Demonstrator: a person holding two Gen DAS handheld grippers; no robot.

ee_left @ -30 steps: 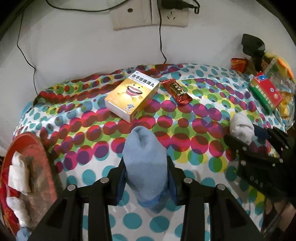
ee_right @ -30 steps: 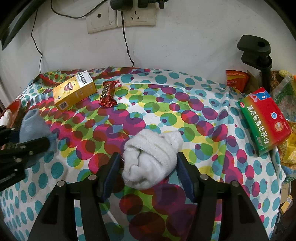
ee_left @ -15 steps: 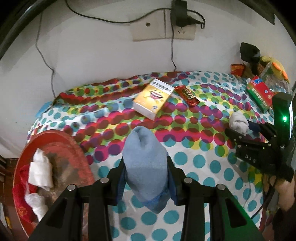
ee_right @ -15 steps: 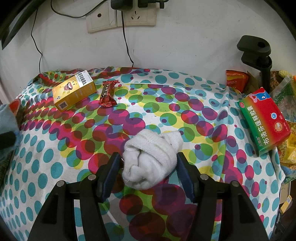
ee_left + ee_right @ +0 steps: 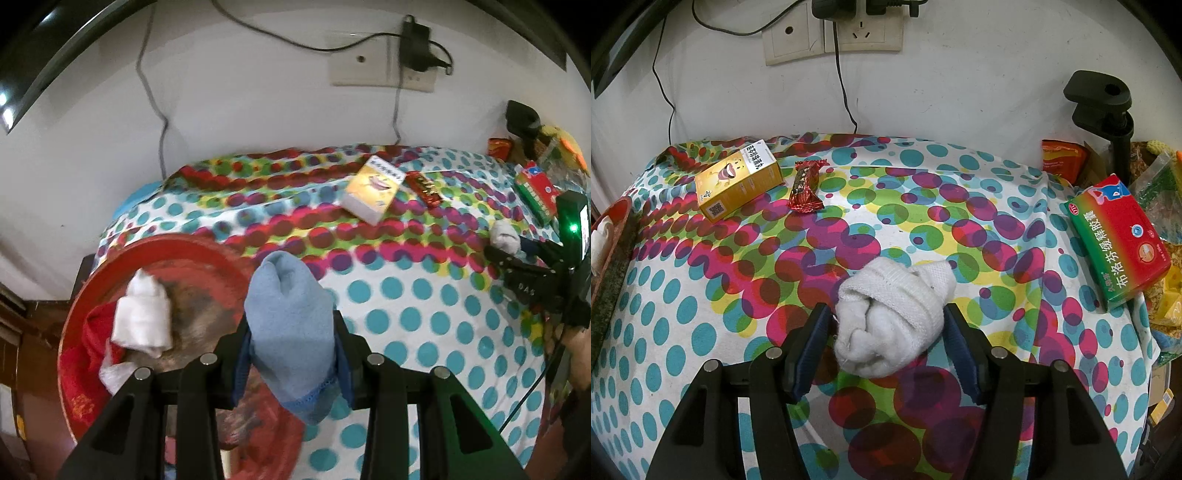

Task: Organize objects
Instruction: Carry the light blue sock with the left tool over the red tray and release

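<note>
My left gripper is shut on a rolled light-blue sock, which hangs over the right rim of a red basin at the table's left end. Inside the basin lie a rolled white sock and some red cloth. My right gripper is shut on a rolled white sock low over the spotted tablecloth. The left wrist view shows that gripper at the far right, its white sock sticking out of the tips.
A yellow medicine box and a red candy bar lie at the back near the wall. A red-green box, snack bags and a black clamp stand crowd the right edge. Cables hang from wall sockets.
My left gripper has carried the blue sock up and to the left, from mid-table to the red basin's rim. The right gripper and its white sock have stayed put.
</note>
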